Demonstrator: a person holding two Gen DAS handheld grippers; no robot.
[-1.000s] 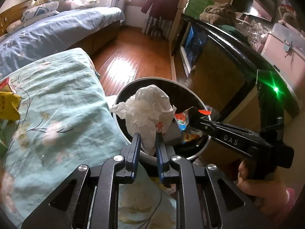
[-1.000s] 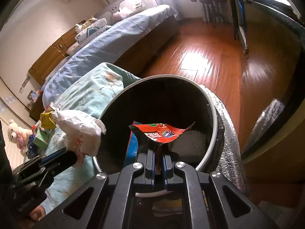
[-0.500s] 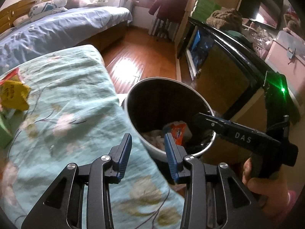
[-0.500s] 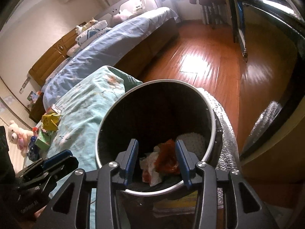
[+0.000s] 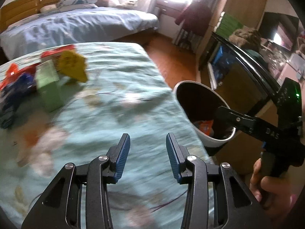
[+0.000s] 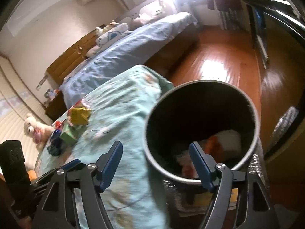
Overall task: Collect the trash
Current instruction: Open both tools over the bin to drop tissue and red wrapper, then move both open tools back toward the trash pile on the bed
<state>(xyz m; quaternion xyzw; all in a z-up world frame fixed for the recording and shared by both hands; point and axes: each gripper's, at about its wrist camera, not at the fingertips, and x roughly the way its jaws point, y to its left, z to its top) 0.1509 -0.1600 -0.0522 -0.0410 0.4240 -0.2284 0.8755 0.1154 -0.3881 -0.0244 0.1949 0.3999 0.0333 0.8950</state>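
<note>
In one bin [image 6: 255, 133], two wrappers [image 6: 215, 147]

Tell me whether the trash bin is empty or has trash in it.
Has trash in it: the trash bin holds an orange wrapper and white crumpled paper at the bottom.

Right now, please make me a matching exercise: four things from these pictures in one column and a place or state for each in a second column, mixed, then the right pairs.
Things:
1. orange wrapper
2. yellow packet
3. left gripper
4. trash bin

Places or states:
A. on the light green floral cover, beside a green box
B. jaws opening, nothing between them
C. stands on the floor beside the covered surface
D. lies inside the bin, next to white paper

Pairs: 1-D, 2-A, 3-B, 4-C
</note>
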